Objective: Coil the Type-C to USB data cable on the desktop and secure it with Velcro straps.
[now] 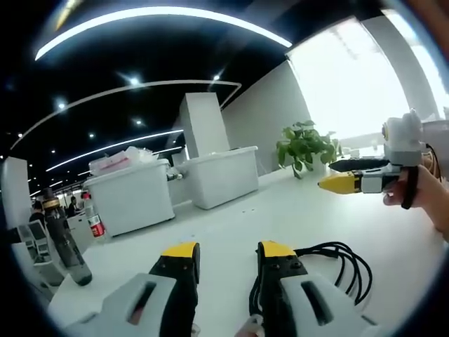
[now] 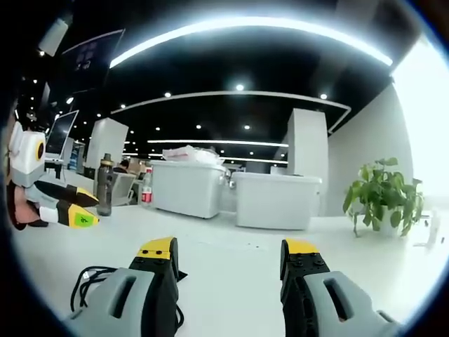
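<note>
A black cable [image 1: 344,263] lies in loose loops on the white desktop [image 1: 231,210], just right of my left gripper's [image 1: 228,251] jaws. Those jaws stand open with nothing between them. In the right gripper view the same cable [image 2: 90,281] lies at the lower left, beside and partly behind the left jaw of my right gripper [image 2: 230,249], which is open and holds nothing. A hand [image 1: 415,200] holds the right gripper [image 1: 344,179] above the desk to the right of the cable. From the left side of the right gripper view comes the left gripper [image 2: 78,208], jaws apart.
Two white bins [image 1: 133,196] [image 1: 224,175] stand at the back of the desk, with a potted plant [image 1: 305,147] to their right. A dark bottle [image 1: 66,242] and a red-labelled bottle [image 1: 93,223] stand at the left edge. A white pillar [image 1: 203,123] rises behind.
</note>
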The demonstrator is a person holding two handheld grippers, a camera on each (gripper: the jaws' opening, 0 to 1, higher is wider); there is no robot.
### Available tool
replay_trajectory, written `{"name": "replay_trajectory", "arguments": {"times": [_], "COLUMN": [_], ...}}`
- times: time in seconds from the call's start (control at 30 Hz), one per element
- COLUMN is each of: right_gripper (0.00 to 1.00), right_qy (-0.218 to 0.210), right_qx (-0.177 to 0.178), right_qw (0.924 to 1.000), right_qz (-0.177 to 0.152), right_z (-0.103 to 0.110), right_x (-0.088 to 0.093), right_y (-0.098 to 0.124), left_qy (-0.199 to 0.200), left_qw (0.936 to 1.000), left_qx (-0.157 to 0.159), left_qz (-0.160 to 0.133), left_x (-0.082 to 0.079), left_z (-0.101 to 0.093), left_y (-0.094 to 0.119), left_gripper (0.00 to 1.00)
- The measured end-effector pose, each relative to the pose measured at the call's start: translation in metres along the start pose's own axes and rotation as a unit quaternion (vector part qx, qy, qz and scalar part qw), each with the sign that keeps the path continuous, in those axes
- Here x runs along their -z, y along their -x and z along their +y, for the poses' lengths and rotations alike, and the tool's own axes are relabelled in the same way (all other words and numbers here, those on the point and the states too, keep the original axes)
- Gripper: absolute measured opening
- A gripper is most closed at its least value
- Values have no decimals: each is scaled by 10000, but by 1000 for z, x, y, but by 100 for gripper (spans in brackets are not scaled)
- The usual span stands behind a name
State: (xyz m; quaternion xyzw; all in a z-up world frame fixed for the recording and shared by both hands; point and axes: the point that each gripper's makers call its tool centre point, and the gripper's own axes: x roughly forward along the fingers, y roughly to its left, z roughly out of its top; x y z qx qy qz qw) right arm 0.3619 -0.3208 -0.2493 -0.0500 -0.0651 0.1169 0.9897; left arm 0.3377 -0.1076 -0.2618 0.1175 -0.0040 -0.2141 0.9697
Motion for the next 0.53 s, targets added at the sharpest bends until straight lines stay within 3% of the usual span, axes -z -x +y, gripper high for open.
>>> {"name": "replay_trajectory", "arguments": {"times": [0.53], "right_gripper": [57], "right_qy": [-65], "right_qx": [-52], "right_qw": [9999], "right_qz": [59], "right_z": [3], "right_x": [3], "right_y": [-1], "left_qy": [-36], "left_qw": [10000], "left_qx": [47], "left_qz": [14], "left_x": [-1], "left_z": [-2], "left_y": [0], "left_gripper": [35]}}
